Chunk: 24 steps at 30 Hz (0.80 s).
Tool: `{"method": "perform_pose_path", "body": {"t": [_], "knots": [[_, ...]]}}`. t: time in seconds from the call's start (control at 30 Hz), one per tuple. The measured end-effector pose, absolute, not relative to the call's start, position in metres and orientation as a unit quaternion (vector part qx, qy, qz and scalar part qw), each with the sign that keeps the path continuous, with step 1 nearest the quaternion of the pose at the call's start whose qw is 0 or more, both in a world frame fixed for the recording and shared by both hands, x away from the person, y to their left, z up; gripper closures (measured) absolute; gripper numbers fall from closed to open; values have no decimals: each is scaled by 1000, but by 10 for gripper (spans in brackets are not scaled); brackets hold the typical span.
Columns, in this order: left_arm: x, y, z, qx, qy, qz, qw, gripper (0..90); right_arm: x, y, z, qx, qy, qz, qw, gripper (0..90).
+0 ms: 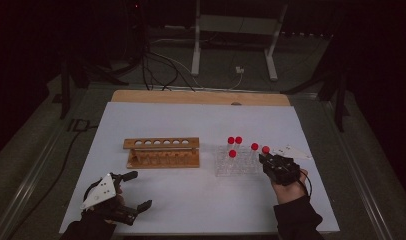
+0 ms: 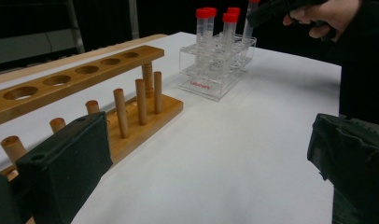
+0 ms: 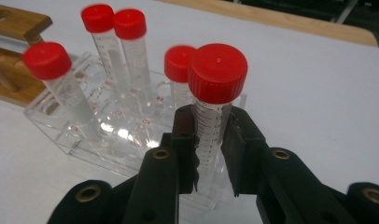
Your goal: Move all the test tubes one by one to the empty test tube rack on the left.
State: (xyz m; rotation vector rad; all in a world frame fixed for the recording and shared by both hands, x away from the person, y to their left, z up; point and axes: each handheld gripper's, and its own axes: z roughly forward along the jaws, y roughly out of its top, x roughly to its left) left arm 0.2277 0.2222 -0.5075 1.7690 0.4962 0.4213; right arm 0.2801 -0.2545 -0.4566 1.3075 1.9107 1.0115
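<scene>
High view: a white table top point(image 1: 191, 200) is sitting on a wooden board point(image 1: 201, 97) whose far edge is peeking out. Around it the room is looking very dark. Far behind the table, grey metal legs point(image 1: 196, 45) of a stand are standing on the floor, with black and white cables point(image 1: 161, 70) lying near them.

The right gripper point(image 1: 267, 161) is sitting at the right side of the table, held by a hand in a dark sleeve. In the right gripper view, its two black jaws are squeezing a clear tube with a red cap point(image 3: 214, 107) just under the cap. The tube is standing upright at the near right corner of the clear plastic rack point(image 3: 85, 135). Four more red-capped tubes point(image 3: 129, 46) are standing in that rack, farther back and to the left. A small white card point(image 1: 291, 151) is lying just right of the rack.

The left gripper point(image 1: 133, 189) is resting at the near left of the table with its jaws wide apart and nothing between them. A grey three-cornered plate point(image 1: 100, 191) is sitting on top of it.

A wooden rack point(image 1: 162, 152) with a row of round holes is standing in the middle of the table, left of the clear rack and apart from it. In the left gripper view its short wooden pegs point(image 2: 140, 100) are sticking up.
</scene>
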Motion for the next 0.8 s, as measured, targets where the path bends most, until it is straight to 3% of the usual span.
{"method": "perform_pose_path", "body": {"t": [0.43,0.8], "knots": [[229,223,-508,757,216,184,589,4,264,-255,-431,468,713,410,323,747],[226,218,-504,765,215,173,581,4,247,-237,-417,426,735,434,301,747]]}}
